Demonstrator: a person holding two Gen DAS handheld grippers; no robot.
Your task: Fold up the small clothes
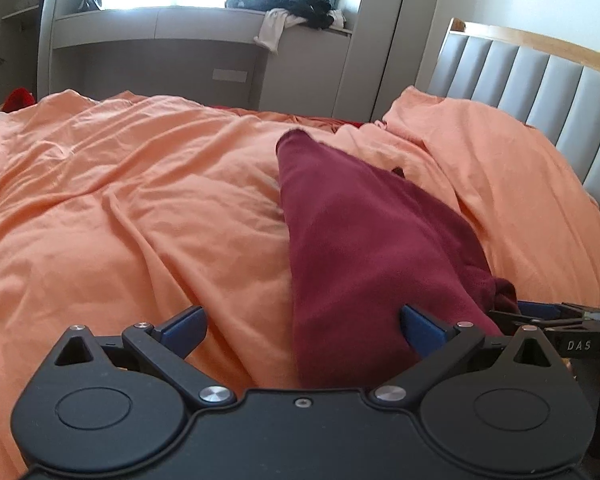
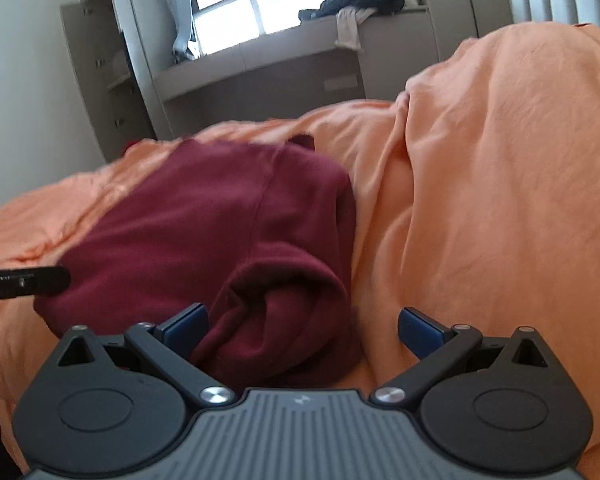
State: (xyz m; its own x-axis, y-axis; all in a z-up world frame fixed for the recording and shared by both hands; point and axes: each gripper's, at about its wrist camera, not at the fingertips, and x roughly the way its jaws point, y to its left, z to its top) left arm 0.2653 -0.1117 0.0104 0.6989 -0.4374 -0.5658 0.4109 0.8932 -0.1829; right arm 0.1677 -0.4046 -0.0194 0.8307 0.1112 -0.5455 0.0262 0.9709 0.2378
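Note:
A dark red garment [image 1: 360, 240] lies folded lengthwise on the orange duvet [image 1: 120, 200], narrowing toward its far end. My left gripper [image 1: 302, 330] stands wide open over its near end; the cloth's left edge runs between the jaws and its right pad [image 1: 420, 326] rests against the fabric. In the right wrist view the same garment [image 2: 220, 220] shows a rolled sleeve at its near right corner. My right gripper [image 2: 302, 332] is open over that roll, not pressing on it. Each gripper shows at the edge of the other's view: right gripper [image 1: 560, 320], left gripper [image 2: 24, 280].
A padded grey headboard [image 1: 540, 80] and a bulging pillow [image 2: 520, 180] under the duvet stand to the right. Beyond the bed is a window bench with a pile of dark clothes [image 1: 296, 4]. A red item [image 1: 18, 98] lies at the bed's far left.

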